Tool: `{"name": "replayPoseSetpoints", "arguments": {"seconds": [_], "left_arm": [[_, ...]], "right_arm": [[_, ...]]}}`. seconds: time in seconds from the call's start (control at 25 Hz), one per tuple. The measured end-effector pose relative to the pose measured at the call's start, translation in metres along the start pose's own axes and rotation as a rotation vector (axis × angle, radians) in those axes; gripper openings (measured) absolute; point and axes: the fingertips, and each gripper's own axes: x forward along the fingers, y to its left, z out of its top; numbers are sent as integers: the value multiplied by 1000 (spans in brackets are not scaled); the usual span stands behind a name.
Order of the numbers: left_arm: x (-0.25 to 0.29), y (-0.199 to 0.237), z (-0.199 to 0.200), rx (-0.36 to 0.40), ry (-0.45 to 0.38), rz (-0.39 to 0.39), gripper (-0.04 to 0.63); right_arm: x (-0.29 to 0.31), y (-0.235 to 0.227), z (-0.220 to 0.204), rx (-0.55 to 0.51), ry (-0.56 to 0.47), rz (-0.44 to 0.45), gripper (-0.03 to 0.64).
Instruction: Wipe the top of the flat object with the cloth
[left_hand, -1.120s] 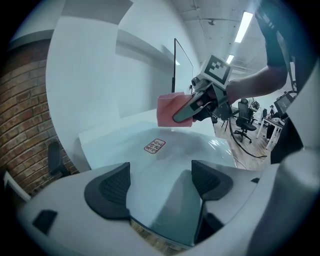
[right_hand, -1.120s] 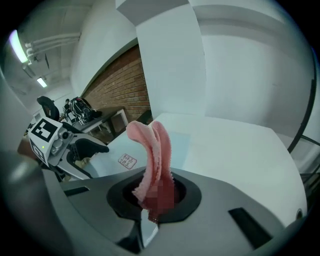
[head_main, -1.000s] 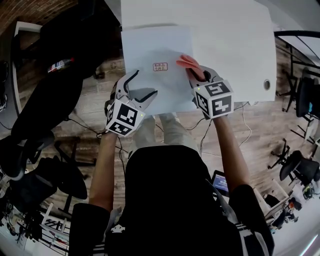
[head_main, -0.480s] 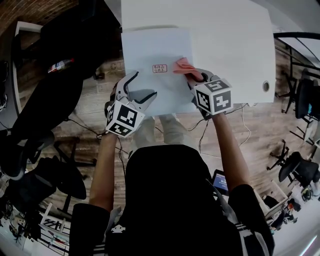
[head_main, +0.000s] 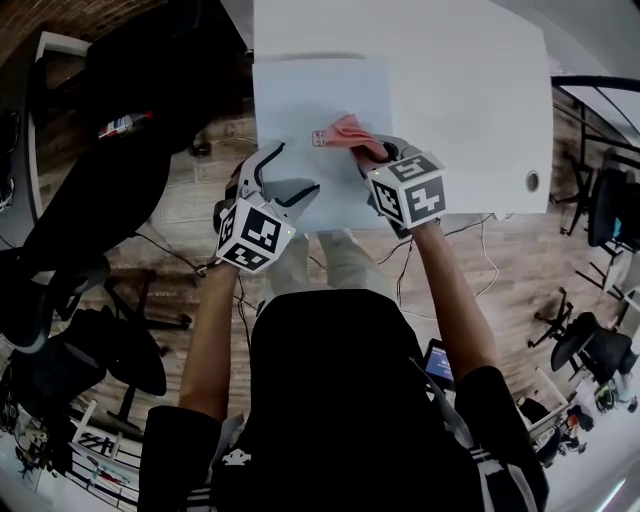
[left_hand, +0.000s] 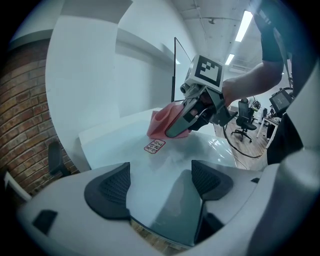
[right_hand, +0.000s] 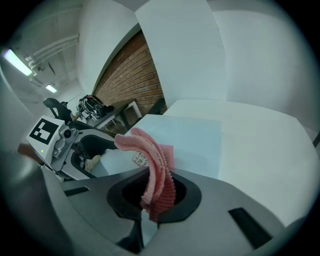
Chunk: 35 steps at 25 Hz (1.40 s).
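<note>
A pale blue flat board (head_main: 300, 95) lies on the white table (head_main: 460, 80), its near edge hanging past the table's edge. A small printed label (head_main: 320, 138) is stuck near its middle. My right gripper (head_main: 367, 152) is shut on a pink cloth (head_main: 345, 128), which rests on the board just right of the label. In the right gripper view the cloth (right_hand: 150, 150) stands up from between the jaws over the board (right_hand: 195, 135). My left gripper (head_main: 290, 170) is open at the board's near left corner. In the left gripper view the board's edge (left_hand: 200, 150) lies between the pads (left_hand: 107, 190).
A round cable hole (head_main: 532, 181) sits near the table's right front corner. Black office chairs (head_main: 90, 190) stand on the wood floor to the left, and more chairs (head_main: 590, 350) to the right. Cables (head_main: 400, 275) hang below the table's front edge.
My right gripper has slid left across the board with the cloth, from the board's right edge to just beside the label. The left gripper has stayed at the near left corner.
</note>
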Motion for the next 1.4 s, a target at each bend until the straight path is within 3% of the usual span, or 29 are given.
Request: {"name": "replayPoseSetpoints", "arguments": {"seconds": [0.4, 0.72, 1.04, 1.4], "left_arm": [[0, 1, -1, 1, -1, 3, 376], [-1, 0, 0, 3, -8, 5, 376], [-1, 0, 0, 2, -14, 7, 376], [0, -2, 1, 2, -13, 5, 376]], "right_arm": [[32, 69, 6, -184, 52, 115, 48], [30, 71, 5, -169, 46, 138, 48], [26, 33, 16, -130, 29, 74, 48], [5, -41, 26, -52, -9, -84, 48]]}}
